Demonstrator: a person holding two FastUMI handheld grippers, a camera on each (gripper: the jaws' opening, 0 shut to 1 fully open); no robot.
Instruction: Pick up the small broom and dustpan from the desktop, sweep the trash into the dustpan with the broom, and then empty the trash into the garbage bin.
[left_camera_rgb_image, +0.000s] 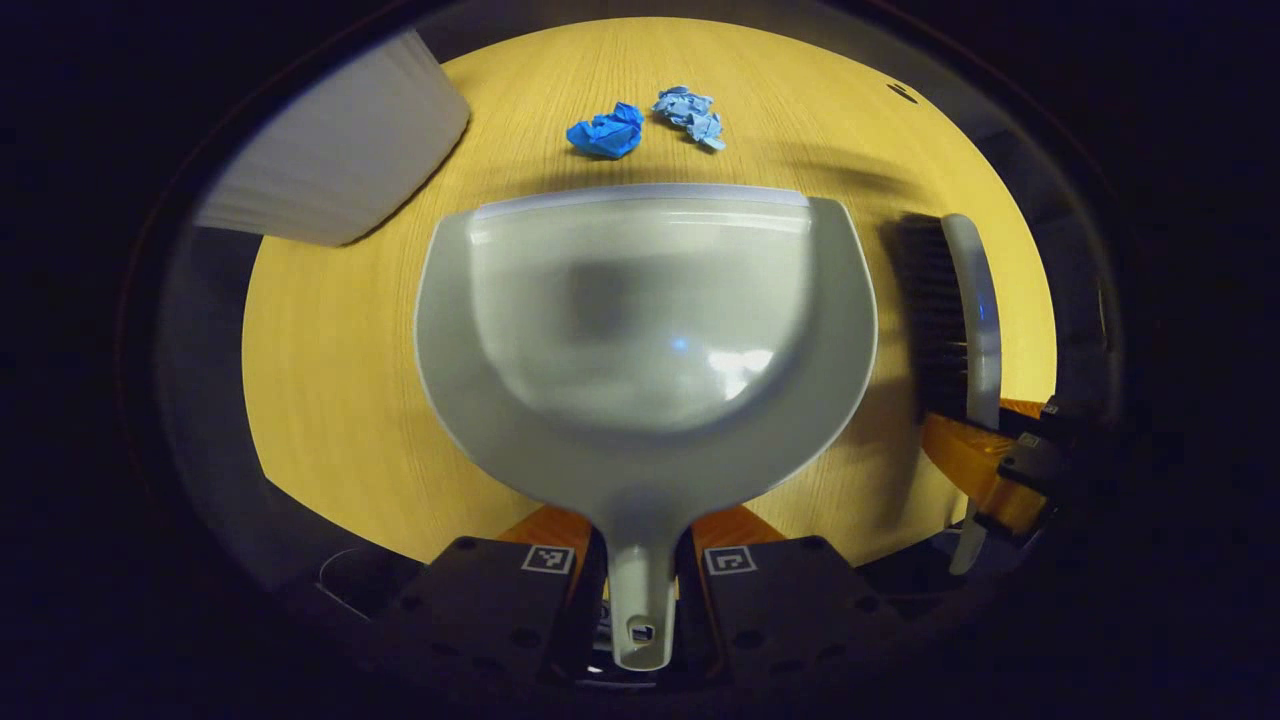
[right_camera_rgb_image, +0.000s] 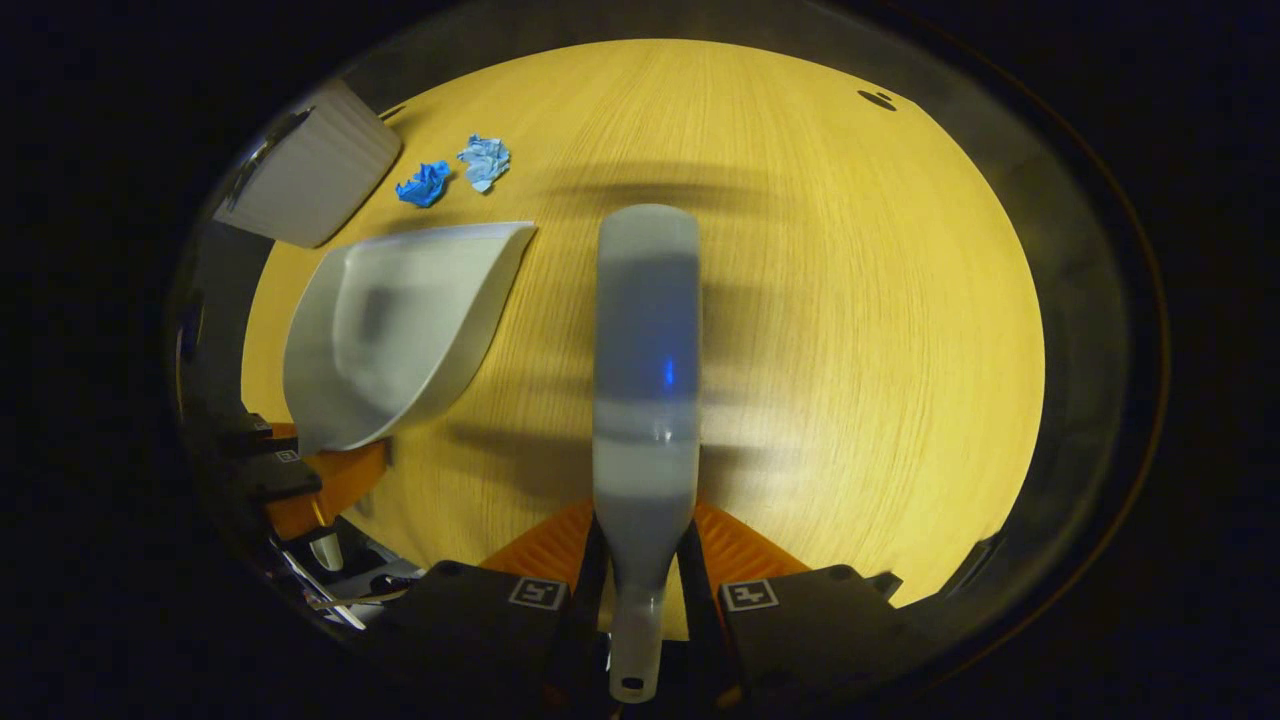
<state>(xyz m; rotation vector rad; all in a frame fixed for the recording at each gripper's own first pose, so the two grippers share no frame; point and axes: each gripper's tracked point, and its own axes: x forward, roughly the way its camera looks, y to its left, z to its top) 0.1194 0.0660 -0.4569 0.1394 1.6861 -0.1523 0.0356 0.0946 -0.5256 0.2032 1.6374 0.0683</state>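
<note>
The left claw (left_camera_rgb_image: 640, 585) pinches the thin handle of the pale grey plastic dustpan (left_camera_rgb_image: 645, 320), so its open lip points far, at the trash. The right claw (right_camera_rgb_image: 640, 600) pinches the handle of the small grey broom (right_camera_rgb_image: 647, 370), whose dark bristles face the dustpan from its right side. Two crumpled blue paper balls (left_camera_rgb_image: 640, 122) lie on the yellow wooden surface (left_camera_rgb_image: 330, 400), just past the lip. A white ribbed garbage bin (left_camera_rgb_image: 340, 150) waits far left, near the trash.
</note>
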